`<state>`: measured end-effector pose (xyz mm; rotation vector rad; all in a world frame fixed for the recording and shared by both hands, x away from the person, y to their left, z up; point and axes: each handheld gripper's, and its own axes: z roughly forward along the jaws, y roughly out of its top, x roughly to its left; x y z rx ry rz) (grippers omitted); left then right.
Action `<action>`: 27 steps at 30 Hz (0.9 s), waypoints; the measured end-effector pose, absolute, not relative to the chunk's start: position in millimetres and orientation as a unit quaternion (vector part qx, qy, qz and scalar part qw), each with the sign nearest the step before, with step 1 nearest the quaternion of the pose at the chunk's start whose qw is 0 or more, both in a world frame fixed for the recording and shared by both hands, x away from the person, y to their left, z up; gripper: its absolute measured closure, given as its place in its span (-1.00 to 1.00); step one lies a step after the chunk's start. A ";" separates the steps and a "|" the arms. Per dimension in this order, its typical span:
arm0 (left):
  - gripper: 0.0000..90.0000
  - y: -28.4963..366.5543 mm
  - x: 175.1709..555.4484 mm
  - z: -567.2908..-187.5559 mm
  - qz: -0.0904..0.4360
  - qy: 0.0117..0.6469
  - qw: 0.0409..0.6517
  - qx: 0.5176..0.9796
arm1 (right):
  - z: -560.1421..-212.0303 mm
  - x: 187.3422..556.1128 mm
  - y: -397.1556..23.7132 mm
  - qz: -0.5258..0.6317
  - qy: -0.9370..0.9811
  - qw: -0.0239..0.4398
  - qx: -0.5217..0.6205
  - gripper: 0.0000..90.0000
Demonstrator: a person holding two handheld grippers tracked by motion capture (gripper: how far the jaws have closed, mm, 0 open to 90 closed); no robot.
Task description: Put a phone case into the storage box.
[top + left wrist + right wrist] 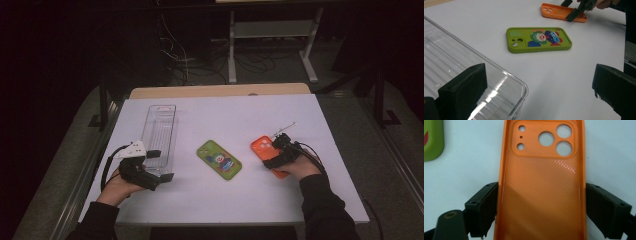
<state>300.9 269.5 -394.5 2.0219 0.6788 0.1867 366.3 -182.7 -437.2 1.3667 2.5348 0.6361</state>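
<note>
On the white table (250, 195), toward its right side, an orange phone case (541, 195) lies hollow side up, camera cutouts pointing away from the person. The right tongs (278, 150) straddle it, one jaw against each long edge; the jaws look pressed on the case's sides. Near the middle of the table a green phone case (539, 40) with a clown picture lies flat, apart from the orange one. At the left, the left tongs (536, 92) stand wide apart beside the near corner of a clear plastic tray (454, 62), gripping nothing.
</note>
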 end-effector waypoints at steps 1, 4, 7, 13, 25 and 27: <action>-1.00 269.5 301.0 -394.3 0.076 0.278 0.479 0.829 | -437.1 366.5 -182.8 0.215 0.856 0.097 0.459 -0.67; -1.00 269.0 301.4 -394.1 0.076 0.276 0.480 0.829 | -433.2 366.9 -183.1 0.217 0.855 0.097 0.460 -0.67; -1.00 267.6 301.5 -392.7 0.076 0.275 0.480 0.830 | -426.9 367.1 -184.3 0.222 0.854 0.102 0.460 -0.67; -1.00 258.9 303.7 -384.7 0.068 0.262 0.480 0.834 | -414.4 372.8 -192.6 0.233 0.845 0.104 0.469 -0.67; -1.00 232.8 319.3 -361.4 0.053 0.239 0.485 0.840 | -396.1 393.0 -205.1 0.251 0.837 0.099 0.476 -0.67; -1.00 227.3 323.1 -358.7 0.051 0.235 0.485 0.841 | -393.4 395.1 -205.5 0.256 0.837 0.100 0.473 -0.67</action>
